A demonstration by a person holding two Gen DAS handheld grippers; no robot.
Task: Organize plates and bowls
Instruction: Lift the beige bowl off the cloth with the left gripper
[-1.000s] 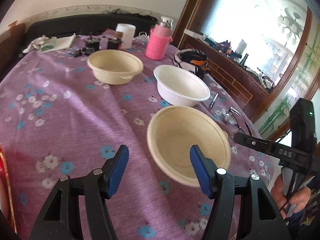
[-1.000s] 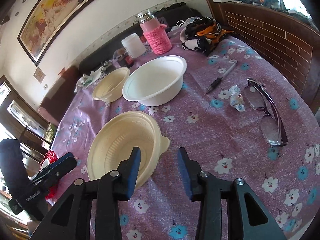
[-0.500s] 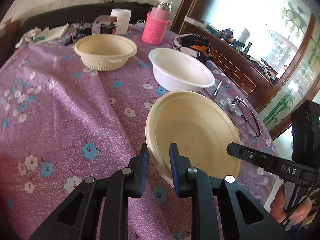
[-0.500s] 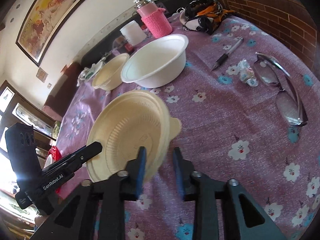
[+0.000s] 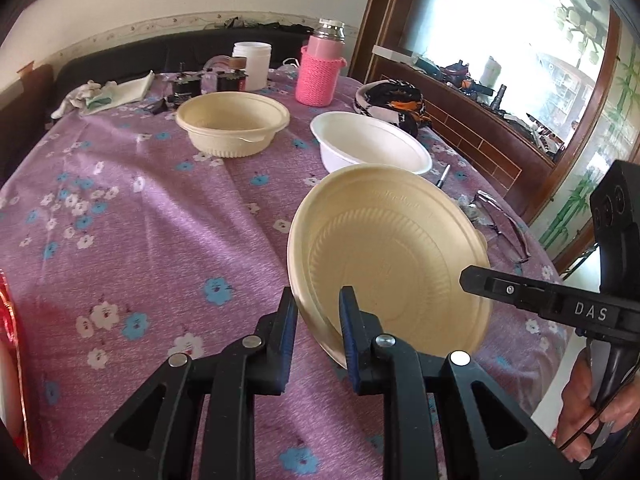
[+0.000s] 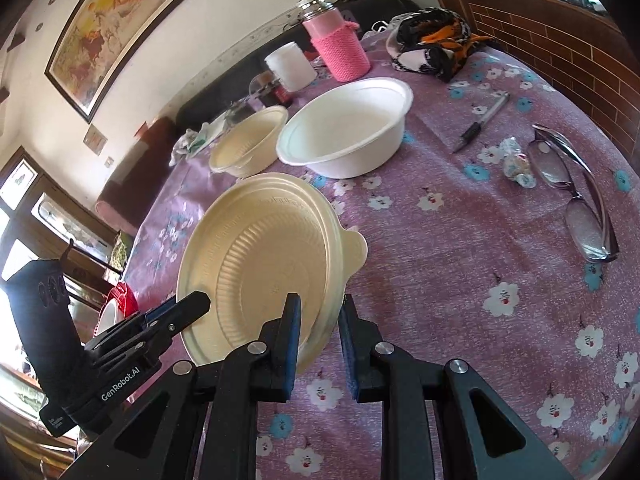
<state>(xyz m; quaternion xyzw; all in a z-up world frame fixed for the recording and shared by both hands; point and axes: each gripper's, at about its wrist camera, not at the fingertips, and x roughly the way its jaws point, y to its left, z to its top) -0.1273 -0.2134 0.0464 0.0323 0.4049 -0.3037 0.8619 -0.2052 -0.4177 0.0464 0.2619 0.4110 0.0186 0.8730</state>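
Note:
A cream bowl (image 5: 392,256) is lifted off the purple flowered tablecloth (image 5: 132,216) and tilted. My left gripper (image 5: 318,320) is shut on its near left rim. My right gripper (image 6: 318,328) is shut on its near right rim; the bowl also shows in the right wrist view (image 6: 264,264). A white bowl (image 5: 370,148) stands behind it, also in the right wrist view (image 6: 348,128). A second cream bowl (image 5: 232,122) stands at the far left, also in the right wrist view (image 6: 250,142).
A pink knit-covered flask (image 5: 320,70), a white jar (image 5: 252,64) and a patterned cloth (image 5: 394,98) stand at the back. A pen (image 6: 480,122), a wrapped sweet (image 6: 516,164) and glasses (image 6: 576,196) lie at the right. White cloths (image 5: 108,94) lie far left.
Both grippers closed on the near cream bowl's rim, one at each side, and raised it off the table, tilting it up.

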